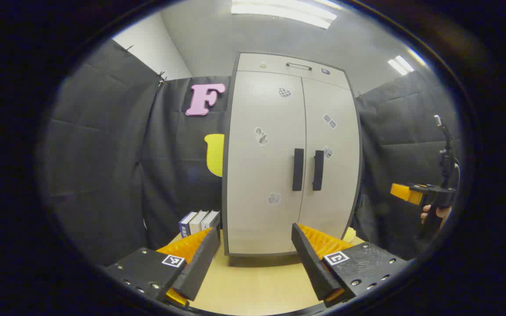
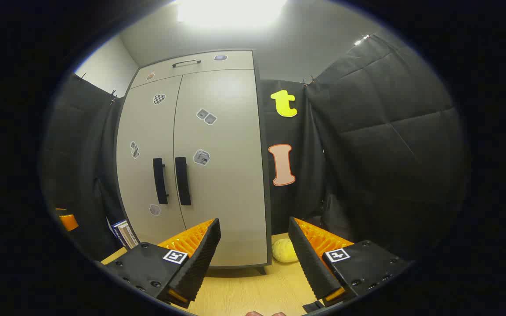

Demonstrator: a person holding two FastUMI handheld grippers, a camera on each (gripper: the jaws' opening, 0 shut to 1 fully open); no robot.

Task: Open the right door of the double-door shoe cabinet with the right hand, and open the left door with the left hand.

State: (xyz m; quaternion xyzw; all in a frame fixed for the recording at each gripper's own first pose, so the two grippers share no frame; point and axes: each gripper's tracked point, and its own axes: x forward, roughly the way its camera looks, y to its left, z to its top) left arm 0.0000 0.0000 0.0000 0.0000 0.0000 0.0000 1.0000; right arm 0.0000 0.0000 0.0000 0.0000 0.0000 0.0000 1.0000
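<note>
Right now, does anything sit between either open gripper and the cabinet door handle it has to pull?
Nothing visible does. The left gripper faces the left handle and the right gripper the right handle across bare table. The books and yellow ball flank the cabinet.

booth interior. black quilted cloth walls (image 2: 380, 131) on both sides & behind; white wall (image 1: 152, 48) and grey ceiling (image 1: 218, 35) above, w/ lit ceiling light panels (image 1: 283, 11). light wood tabletop (image 2: 253, 292) at bottom. books (image 1: 199, 221) upright at back left; yellow sponge-like ball (image 2: 284, 253) at back right.
</note>
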